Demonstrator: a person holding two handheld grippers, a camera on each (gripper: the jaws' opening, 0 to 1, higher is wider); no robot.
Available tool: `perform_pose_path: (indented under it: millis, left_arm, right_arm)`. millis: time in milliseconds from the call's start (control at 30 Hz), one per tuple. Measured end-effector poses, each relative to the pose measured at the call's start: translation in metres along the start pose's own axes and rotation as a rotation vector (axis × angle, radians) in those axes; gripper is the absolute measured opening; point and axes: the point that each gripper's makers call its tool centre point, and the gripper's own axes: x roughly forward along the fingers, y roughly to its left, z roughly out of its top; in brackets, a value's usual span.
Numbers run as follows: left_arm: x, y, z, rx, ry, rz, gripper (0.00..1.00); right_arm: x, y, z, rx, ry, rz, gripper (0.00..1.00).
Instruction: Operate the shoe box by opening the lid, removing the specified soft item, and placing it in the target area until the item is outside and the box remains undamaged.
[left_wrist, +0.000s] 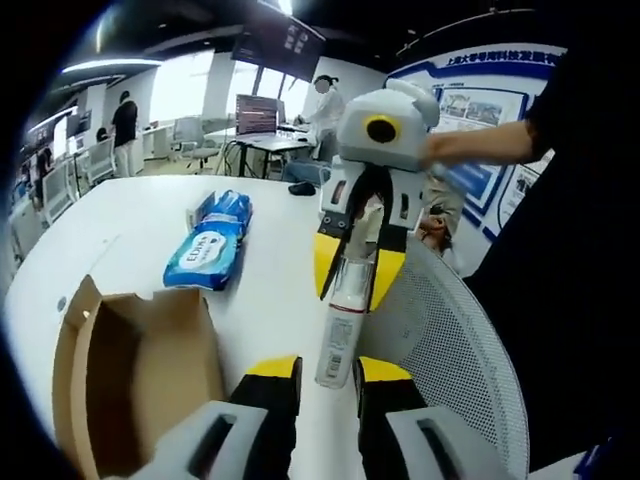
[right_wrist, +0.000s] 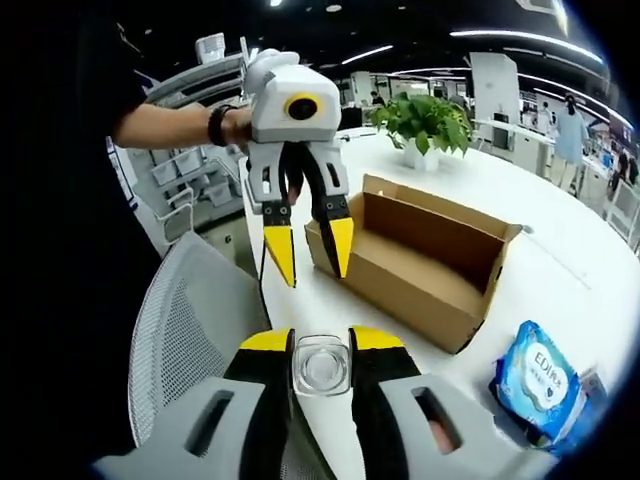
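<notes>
The right gripper (right_wrist: 320, 345) holds a clear bottle (left_wrist: 343, 318) tight between its jaws, in the air over the table edge and above a mesh chair (left_wrist: 450, 340); if the grip loosens, I think the smooth bottle may slip and fall on the chair. The left gripper (right_wrist: 308, 250) hangs beside with jaws narrowly apart, holding nothing. The shoe box (right_wrist: 420, 262) stands open on the white table (right_wrist: 560, 250), looking undamaged; the soft blue wipes pack (right_wrist: 537, 385) lies outside, near it.
</notes>
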Motion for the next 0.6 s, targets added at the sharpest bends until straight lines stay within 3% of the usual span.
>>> perform_pose_path:
  millis: [100,433,600]
  left_arm:
    - [-0.001,0.004,-0.003,-0.033,-0.018,0.032,0.21]
    - [-0.004,0.007,-0.014,-0.108,-0.048,0.115,0.23]
    - [-0.009,0.012,-0.012,-0.169,-0.124,0.182,0.26]
  right_arm:
    - [-0.006,-0.006,-0.013,-0.068,0.093,-0.008,0.18]
    - [-0.024,-0.021,-0.037,-0.21,0.282,-0.005,0.18]
    - [-0.037,-0.034,-0.046,-0.279,0.356,-0.007,0.18]
